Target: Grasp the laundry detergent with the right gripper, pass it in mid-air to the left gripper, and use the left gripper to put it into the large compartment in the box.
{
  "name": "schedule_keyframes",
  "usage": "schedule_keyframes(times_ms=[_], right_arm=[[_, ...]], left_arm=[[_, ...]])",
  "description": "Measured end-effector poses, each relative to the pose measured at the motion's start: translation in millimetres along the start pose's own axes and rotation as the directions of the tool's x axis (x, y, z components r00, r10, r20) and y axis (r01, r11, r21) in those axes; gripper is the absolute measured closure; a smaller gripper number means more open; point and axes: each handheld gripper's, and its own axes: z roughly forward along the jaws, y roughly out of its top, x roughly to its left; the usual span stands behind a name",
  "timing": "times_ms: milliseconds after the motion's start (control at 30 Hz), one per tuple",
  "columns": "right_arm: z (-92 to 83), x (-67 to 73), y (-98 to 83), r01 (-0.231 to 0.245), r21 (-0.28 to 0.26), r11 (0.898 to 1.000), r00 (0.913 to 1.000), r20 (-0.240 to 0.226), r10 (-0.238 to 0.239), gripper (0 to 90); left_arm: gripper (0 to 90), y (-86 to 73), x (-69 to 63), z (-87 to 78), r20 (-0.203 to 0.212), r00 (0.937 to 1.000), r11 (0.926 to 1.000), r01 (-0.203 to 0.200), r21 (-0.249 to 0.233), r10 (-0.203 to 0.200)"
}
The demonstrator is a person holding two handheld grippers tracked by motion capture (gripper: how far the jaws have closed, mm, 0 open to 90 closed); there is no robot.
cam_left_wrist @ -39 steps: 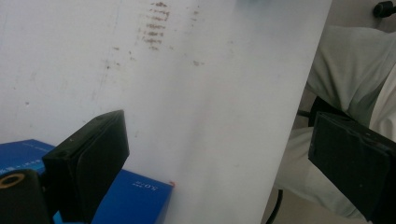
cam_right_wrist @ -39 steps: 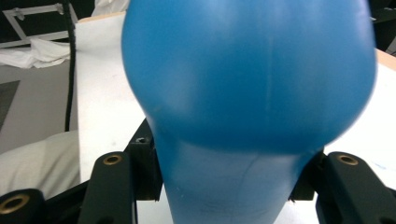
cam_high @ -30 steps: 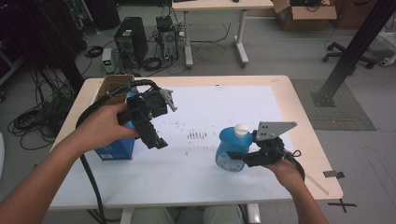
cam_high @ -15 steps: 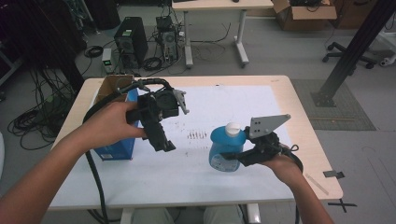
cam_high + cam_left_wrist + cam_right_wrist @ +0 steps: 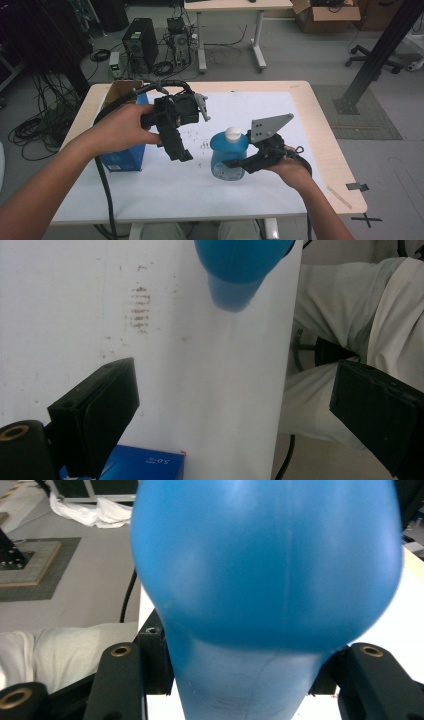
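A round blue bottle (image 5: pixel 228 156) with a white cap (image 5: pixel 232 133) is near the middle of the white-covered table (image 5: pixel 165 197). My right gripper (image 5: pixel 239 163) is shut on its lower body from the right. In the right gripper view the bottle (image 5: pixel 265 580) sits between the two jaws of the right gripper (image 5: pixel 250 692). My left gripper (image 5: pixel 180 150) hangs above the table left of the bottle, open with nothing in it. In the left gripper view the left gripper (image 5: pixel 235 415) has its jaws wide apart and the bottle (image 5: pixel 240 265) is farther ahead.
A blue box (image 5: pixel 122 159) stands at the table's left, partly behind the left hand, and its corner (image 5: pixel 145 467) is in the left gripper view. An open cardboard box (image 5: pixel 120 90) is behind it. The person's trouser legs (image 5: pixel 350 315) are past the table's near edge.
The right gripper has carried the bottle to the left, toward the table's middle. The left gripper has moved right, closer to the bottle, still open.
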Motion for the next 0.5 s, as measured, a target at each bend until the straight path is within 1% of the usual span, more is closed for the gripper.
schedule_keyframes(times_ms=[33,67,133,167,200,233,333,400,467,500], right_arm=[[0.0,0.0,0.0,0.000,0.000,1.000,1.0000,0.000,0.000,43.5],[3.5,-0.4,3.6,0.008,0.003,1.000,0.9998,-0.016,-0.008,43.6],[4.8,-0.6,4.9,0.013,0.003,1.000,0.9997,-0.021,-0.013,43.6],[8.3,-1.0,9.0,0.024,0.009,1.000,0.9990,-0.038,-0.024,43.6],[9.4,-1.4,10.4,0.029,0.011,1.000,0.9986,-0.044,-0.028,43.6],[9.4,-1.4,10.4,0.029,0.011,1.000,0.9986,-0.044,-0.028,43.6],[14.8,-2.2,17.5,0.046,0.008,0.999,0.9962,-0.074,-0.046,43.5],[15.8,-2.6,18.6,0.049,0.007,0.999,0.9955,-0.081,-0.048,43.6],[20.5,-2.9,23.4,0.059,0.005,0.998,0.9929,-0.104,-0.058,43.6],[21.8,-3.1,24.5,0.062,0.005,0.998,0.9923,-0.108,-0.061,43.6]], left_arm=[[6.1,0.0,0.0,0.0,0.000,1.0000,1.0000,0.000,0.000,0.000],[6.1,0.8,0.1,-0.7,0.003,1.0000,1.0000,-0.006,-0.002,0.006],[6.1,1.2,0.0,-0.8,0.006,0.9999,1.0000,-0.009,-0.003,0.009],[6.2,1.8,-0.4,-0.6,0.008,0.9999,0.9999,-0.014,-0.003,0.014],[6.2,2.2,-0.7,-0.5,0.010,0.9998,0.9999,-0.017,0.000,0.017],[6.2,2.2,-0.7,-0.5,0.010,0.9998,0.9999,-0.017,0.000,0.017],[6.2,2.7,-2.2,-0.3,0.016,0.9995,0.9997,-0.026,0.001,0.026],[6.2,2.7,-2.6,-0.5,0.017,0.9995,0.9996,-0.029,0.000,0.029],[6.2,2.3,-3.8,-1.6,0.017,0.9994,0.9995,-0.031,-0.002,0.031],[6.2,2.3,-3.8,-1.6,0.017,0.9994,0.9995,-0.031,-0.002,0.031]])
